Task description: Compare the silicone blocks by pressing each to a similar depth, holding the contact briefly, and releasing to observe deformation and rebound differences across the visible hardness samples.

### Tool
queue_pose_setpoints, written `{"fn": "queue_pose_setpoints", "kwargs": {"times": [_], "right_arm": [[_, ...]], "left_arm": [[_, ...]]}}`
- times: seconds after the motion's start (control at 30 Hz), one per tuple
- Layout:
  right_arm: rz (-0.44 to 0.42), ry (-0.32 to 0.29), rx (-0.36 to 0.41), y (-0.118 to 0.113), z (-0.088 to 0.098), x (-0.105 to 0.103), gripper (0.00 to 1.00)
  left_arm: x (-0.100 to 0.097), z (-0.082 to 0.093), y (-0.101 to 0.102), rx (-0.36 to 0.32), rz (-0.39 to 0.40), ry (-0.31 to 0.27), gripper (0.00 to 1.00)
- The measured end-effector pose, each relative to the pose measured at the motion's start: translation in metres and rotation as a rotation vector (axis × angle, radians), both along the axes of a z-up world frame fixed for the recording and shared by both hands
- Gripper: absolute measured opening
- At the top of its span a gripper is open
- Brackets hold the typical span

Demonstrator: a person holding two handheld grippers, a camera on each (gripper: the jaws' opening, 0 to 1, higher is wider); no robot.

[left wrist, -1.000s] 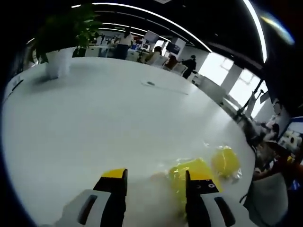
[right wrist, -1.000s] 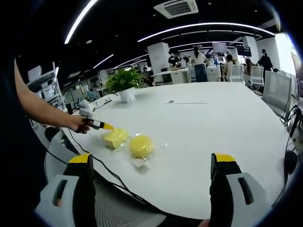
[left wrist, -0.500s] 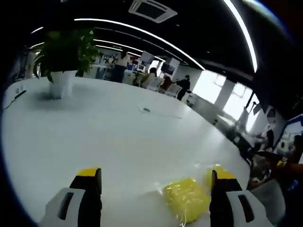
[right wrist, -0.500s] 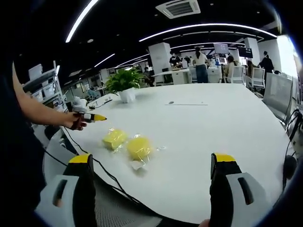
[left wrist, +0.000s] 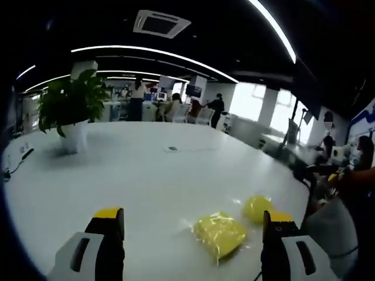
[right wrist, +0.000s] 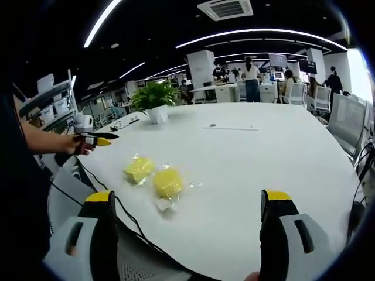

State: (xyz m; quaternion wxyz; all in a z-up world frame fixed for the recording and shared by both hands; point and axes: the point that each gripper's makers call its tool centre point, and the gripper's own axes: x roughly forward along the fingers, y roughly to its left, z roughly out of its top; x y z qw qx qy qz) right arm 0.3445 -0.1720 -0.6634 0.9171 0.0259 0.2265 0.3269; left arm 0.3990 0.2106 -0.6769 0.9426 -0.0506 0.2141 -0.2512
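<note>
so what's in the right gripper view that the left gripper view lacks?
Right gripper view alone: the left gripper seen from outside, in the person's hand off the table edge, jaws apart. Left gripper view alone: a wall socket at far left. Both: two wrapped yellow blocks, the potted plant, white table.

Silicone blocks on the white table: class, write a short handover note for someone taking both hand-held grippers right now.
Left hand-held gripper: open, holding nothing, raised above the table short of the blocks. In the right gripper view it shows off the table's edge.
Right hand-held gripper: open, holding nothing, well back from the blocks.
Blocks: two yellow pieces in clear wrap sit side by side near the table edge, the squarer block and the rounder block.
Done: nothing can be confirmed; neither block is being pressed or looks dented.
Left: press each to a similar depth, hold briefly, release, compare rebound.
</note>
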Motion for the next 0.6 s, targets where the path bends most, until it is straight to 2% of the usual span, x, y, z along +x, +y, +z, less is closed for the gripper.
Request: {"fn": "queue_pose_setpoints", "kwargs": {"times": [0.23, 0.5, 0.6], "right_arm": [[0.016, -0.017, -0.005, 0.002, -0.001, 0.001, 0.96], [0.014, 0.002, -0.014, 0.000, -0.007, 0.002, 0.96], [0.011, 0.004, -0.007, 0.000, -0.006, 0.003, 0.96]], "left_arm": [[-0.025, 0.006, -0.002, 0.008, -0.017, -0.006, 1.00], [-0.050, 0.012, -0.007, 0.004, -0.037, -0.007, 1.00], [-0.057, 0.012, -0.008, 0.023, -0.048, -0.001, 1.00]]}}
